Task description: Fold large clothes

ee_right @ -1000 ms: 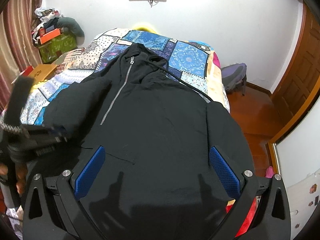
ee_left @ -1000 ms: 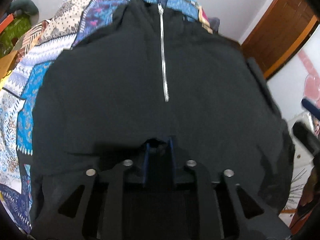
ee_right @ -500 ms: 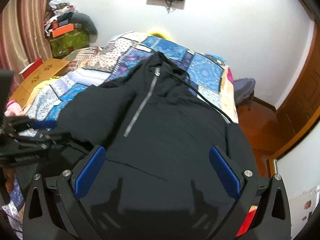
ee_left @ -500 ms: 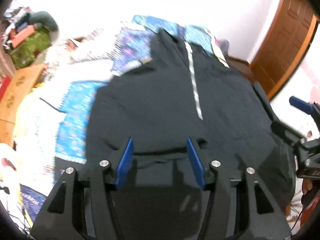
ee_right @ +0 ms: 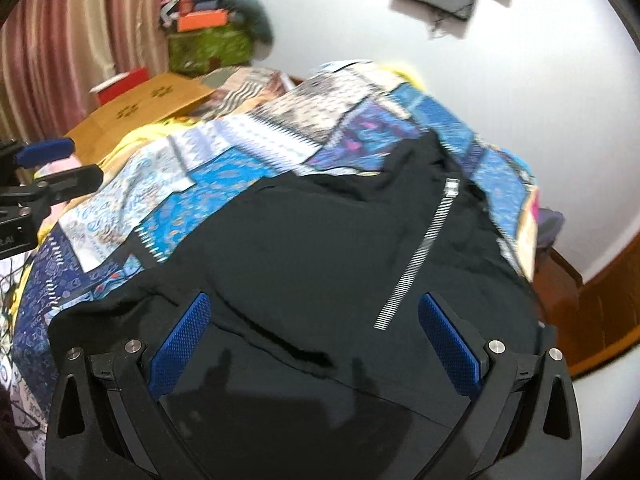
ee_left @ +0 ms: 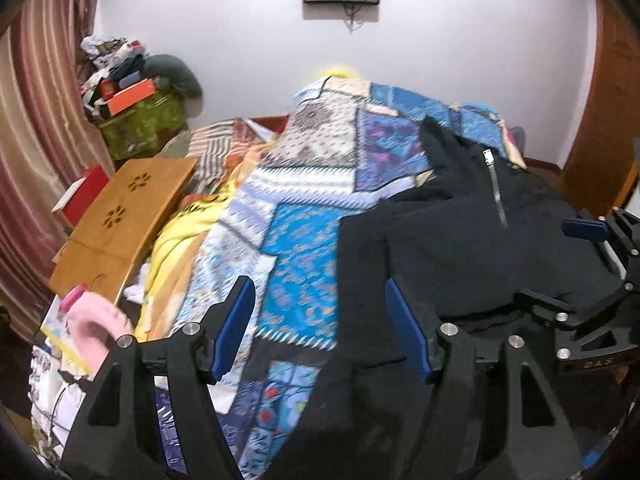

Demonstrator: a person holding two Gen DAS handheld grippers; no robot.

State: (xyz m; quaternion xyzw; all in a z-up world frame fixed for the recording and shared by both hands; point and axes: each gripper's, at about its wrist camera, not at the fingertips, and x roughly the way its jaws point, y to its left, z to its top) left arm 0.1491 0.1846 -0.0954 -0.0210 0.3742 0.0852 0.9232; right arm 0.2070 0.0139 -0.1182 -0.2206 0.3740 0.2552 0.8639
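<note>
left gripper [ee_left: 320, 332] having let go of the hem and swung left, fingers now spreading wide, gripping nothing | right gripper [ee_right: 316, 348] hovering over the garment, fingers spread, holding nothing | black zip hoodie [ee_right: 320, 240] lying flat on the patchwork quilt [ee_left: 304, 216] covering the bed

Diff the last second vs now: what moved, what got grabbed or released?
The left gripper let go of the black hoodie hem: jaws shut on fabric a second ago, now wide open, swung left over the patchwork quilt. The right gripper also swung left, open and empty throughout. The hoodie stays flat, zipper up.
</note>
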